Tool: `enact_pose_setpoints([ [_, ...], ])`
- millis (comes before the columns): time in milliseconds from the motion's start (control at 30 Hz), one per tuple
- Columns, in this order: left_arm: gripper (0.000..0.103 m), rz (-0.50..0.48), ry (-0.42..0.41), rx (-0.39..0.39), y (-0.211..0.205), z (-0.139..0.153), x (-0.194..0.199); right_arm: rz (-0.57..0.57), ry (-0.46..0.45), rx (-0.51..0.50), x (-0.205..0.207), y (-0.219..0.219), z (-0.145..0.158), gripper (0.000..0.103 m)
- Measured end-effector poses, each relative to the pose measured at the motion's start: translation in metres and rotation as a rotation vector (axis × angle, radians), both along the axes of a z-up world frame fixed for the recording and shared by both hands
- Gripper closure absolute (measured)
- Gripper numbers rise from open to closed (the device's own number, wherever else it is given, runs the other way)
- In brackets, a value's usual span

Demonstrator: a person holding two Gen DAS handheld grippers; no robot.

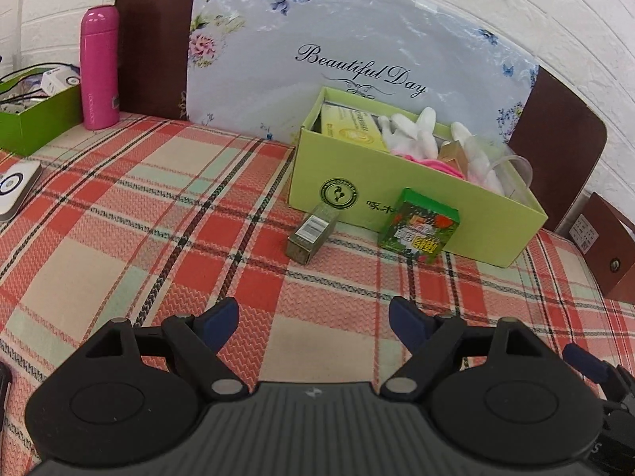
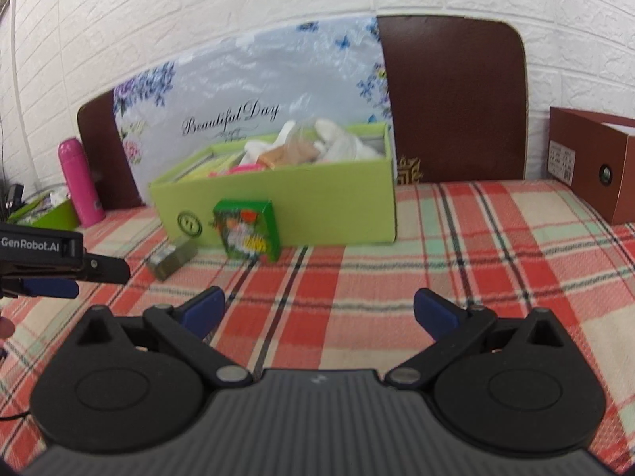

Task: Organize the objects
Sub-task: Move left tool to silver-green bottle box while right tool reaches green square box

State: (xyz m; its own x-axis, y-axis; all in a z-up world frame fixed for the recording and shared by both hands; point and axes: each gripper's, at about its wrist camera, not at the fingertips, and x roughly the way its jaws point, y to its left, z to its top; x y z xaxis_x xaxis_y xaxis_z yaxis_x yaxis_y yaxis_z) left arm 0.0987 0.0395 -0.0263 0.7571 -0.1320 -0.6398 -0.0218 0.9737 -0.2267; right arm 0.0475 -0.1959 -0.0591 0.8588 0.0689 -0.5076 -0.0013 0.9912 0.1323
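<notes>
A light green open box (image 1: 412, 194) (image 2: 317, 202) stands on the plaid tablecloth, filled with white gloves, a yellow-green carton and other items. A small green printed packet (image 1: 418, 230) (image 2: 248, 230) leans upright against its front wall. An olive little box (image 1: 311, 234) (image 2: 172, 258) lies on the cloth just left of the packet. My left gripper (image 1: 313, 319) is open with nothing between its blue pads, a short way in front of both small items. My right gripper (image 2: 319, 309) is open and holds nothing, nearer than the packet; the left gripper's finger shows at its left edge.
A pink bottle (image 1: 99, 67) (image 2: 79, 182) and a darker green box (image 1: 35, 115) stand at the back left. A white round-marked device (image 1: 16, 188) lies at the left edge. A brown box (image 2: 591, 162) (image 1: 607, 250) sits at the right. A floral board (image 1: 337, 51) leans on the brick wall.
</notes>
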Motion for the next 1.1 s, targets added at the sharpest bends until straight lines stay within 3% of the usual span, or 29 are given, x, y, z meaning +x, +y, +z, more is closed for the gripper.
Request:
enact_pose_setpoints([
  [133, 0.017, -0.012, -0.007, -0.006, 0.008, -0.011, 0.022, 0.025, 0.024, -0.009, -0.006, 0.008, -0.006, 0.000],
  [367, 0.018, -0.097, -0.079, 0.072, -0.001, -0.013, 0.070, 0.028, 0.038, -0.013, -0.013, 0.010, -0.007, 0.000],
  [467, 0.033, -0.141, -0.071, 0.086, -0.007, -0.016, 0.088, 0.030, 0.045, -0.020, -0.012, 0.011, -0.008, 0.000],
  [533, 0.049, -0.161, -0.039, 0.075, -0.008, -0.021, 0.097, 0.031, 0.043, -0.025, -0.011, 0.013, -0.007, 0.000],
  [567, 0.065, -0.175, -0.018, 0.066, -0.008, -0.025, 0.101, 0.034, 0.041, -0.026, -0.010, 0.014, -0.007, 0.000],
  [600, 0.074, -0.184, -0.003, 0.058, -0.007, -0.027, 0.103, 0.039, 0.036, -0.028, -0.008, 0.015, -0.007, 0.000],
  [667, 0.079, -0.179, -0.014, 0.049, -0.004, -0.029, 0.100, 0.042, 0.026, -0.031, -0.004, 0.017, -0.006, 0.000],
  [733, 0.079, -0.180, -0.009, 0.018, 0.001, -0.027, 0.094, 0.039, 0.028, -0.036, 0.006, 0.019, -0.005, 0.004],
  [800, 0.079, -0.173, 0.002, 0.014, 0.006, -0.027, 0.086, 0.029, 0.041, -0.035, 0.020, 0.020, -0.004, 0.019],
  [867, 0.079, -0.162, 0.002, 0.021, 0.009, -0.027, 0.076, 0.025, 0.051, -0.022, 0.037, 0.021, -0.002, 0.026],
  [1033, 0.079, -0.160, 0.012, 0.003, 0.014, -0.032, 0.060, 0.062, 0.008, 0.004, 0.074, 0.037, 0.009, 0.031],
  [1100, 0.079, -0.165, 0.009, 0.001, 0.014, -0.033, 0.057, 0.067, -0.022, -0.010, 0.087, 0.044, 0.013, 0.042],
])
